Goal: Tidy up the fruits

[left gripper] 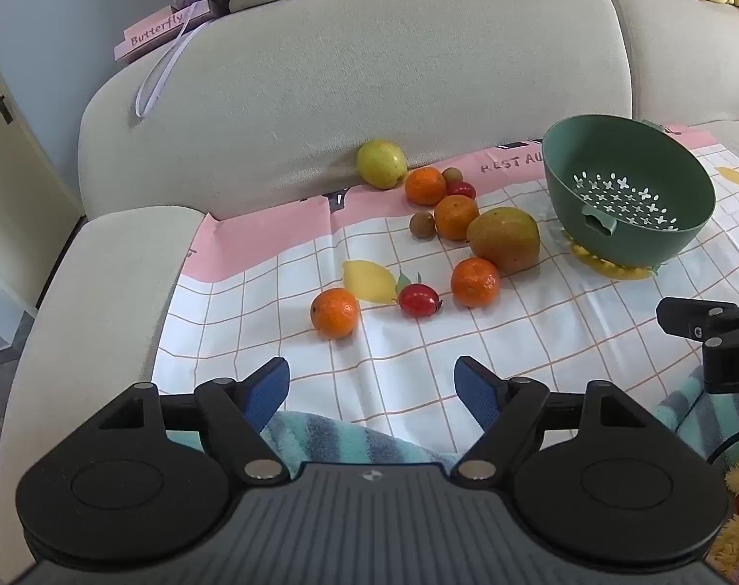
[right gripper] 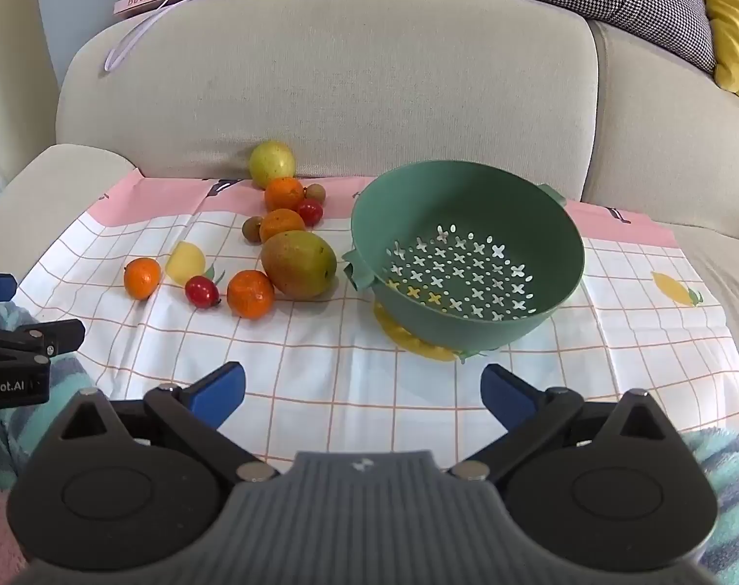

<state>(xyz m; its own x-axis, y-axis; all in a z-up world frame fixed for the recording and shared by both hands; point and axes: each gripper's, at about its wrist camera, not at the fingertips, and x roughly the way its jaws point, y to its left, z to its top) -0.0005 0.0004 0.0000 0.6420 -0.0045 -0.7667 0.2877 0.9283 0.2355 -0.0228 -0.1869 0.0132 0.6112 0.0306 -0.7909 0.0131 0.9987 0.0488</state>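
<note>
Start of sorting. Left gripper [left gripper: 372,392] and right gripper [right gripper: 362,392] both hang with jaws spread wide, nothing between them, above the checked cloth [right gripper: 320,370]. Fruits lie loose on the cloth, incl. mango [right gripper: 299,263] and nearest orange [right gripper: 250,293], just beside the green colander [right gripper: 554,224] (empty, tilted). Next move, prob.: reach to one fruit, close on it, carry to colander.

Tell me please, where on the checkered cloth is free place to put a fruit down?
Free: the cloth's near strip, between the open right tool and the green colander, and the patch right of the colander around the printed lemon. Crowded: left of the colander, where the mango, tangerines and small fruits cluster.
</note>
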